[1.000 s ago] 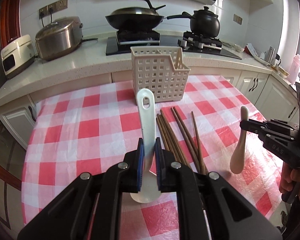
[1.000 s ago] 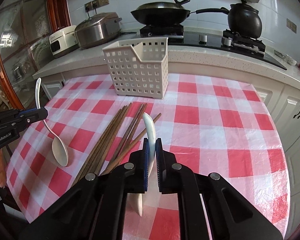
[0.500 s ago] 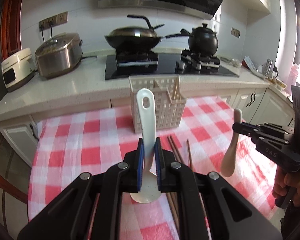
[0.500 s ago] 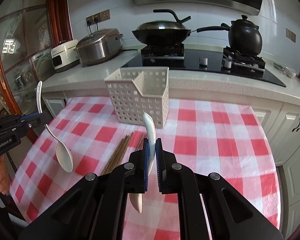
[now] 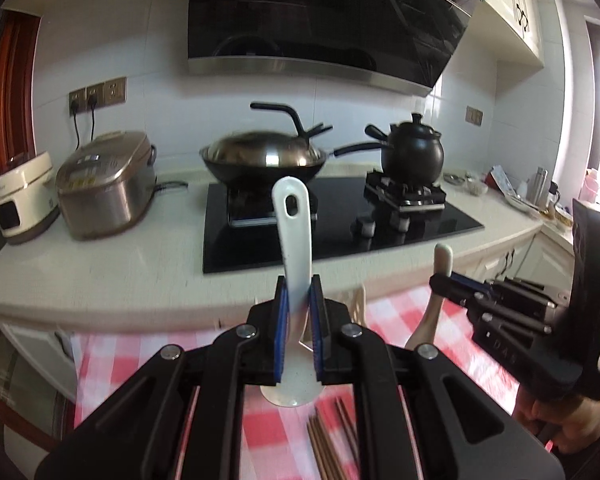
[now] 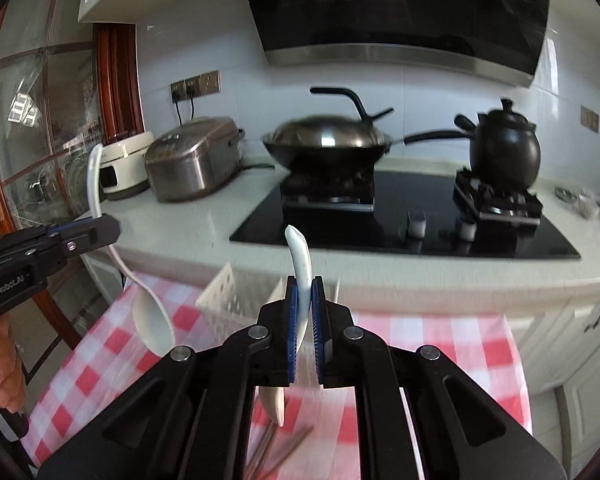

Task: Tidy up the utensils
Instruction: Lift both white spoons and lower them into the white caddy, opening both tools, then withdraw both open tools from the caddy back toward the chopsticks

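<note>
My left gripper (image 5: 299, 296) is shut on a white rice paddle (image 5: 294, 224) with a hole in its handle, held upright high above the table. It also shows in the right wrist view (image 6: 100, 232), where the paddle (image 6: 150, 312) hangs bowl down. My right gripper (image 6: 305, 292) is shut on a small white spoon (image 6: 300, 256), held upright; it shows in the left wrist view (image 5: 440, 280) at the right. The white perforated utensil basket (image 6: 224, 304) sits on the red checked tablecloth (image 6: 100, 344), mostly hidden behind my fingers. Brown chopsticks (image 5: 332, 440) lie on the cloth below.
Behind the table runs a counter with a rice cooker (image 5: 106, 182), a white appliance (image 5: 22, 198), a lidded wok (image 5: 264, 160) and a black pot (image 5: 414, 152) on a black hob. White cabinets (image 6: 580, 332) stand at the right.
Both grippers have risen and tilted up with their utensils. The table and basket have dropped low in view, and the counter and hood now fill both frames.
</note>
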